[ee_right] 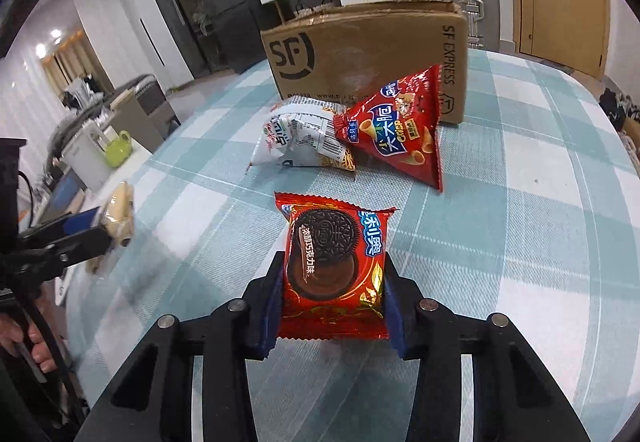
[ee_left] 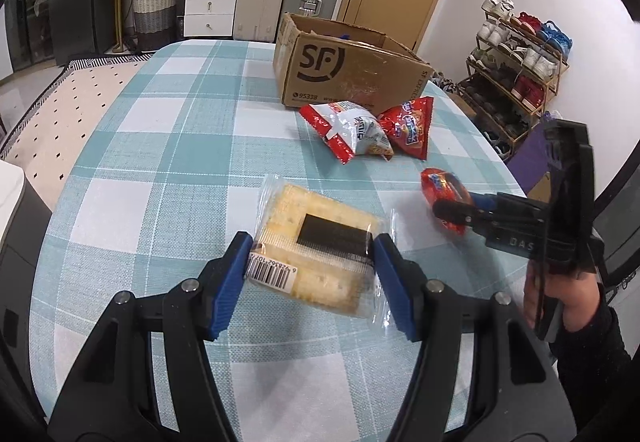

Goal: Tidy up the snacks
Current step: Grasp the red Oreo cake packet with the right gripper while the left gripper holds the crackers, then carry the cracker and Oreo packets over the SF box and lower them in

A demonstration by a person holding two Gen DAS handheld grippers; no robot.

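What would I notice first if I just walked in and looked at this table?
Probably the two snack packs pinched in the grippers: the left gripper squeezes a clear pack of crackers, and the right gripper squeezes a red cookie pack. Behind them, a brown cardboard box sits on the checked tablecloth, with a white snack bag and a red snack bag lying just in front of it.

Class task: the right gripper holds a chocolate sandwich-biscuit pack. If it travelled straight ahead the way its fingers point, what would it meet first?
Probably the red triangular snack bag and the white snack bag beside it, lying ahead of the right gripper and its biscuit pack. The SF cardboard box stands behind them. Height above the table is unclear.
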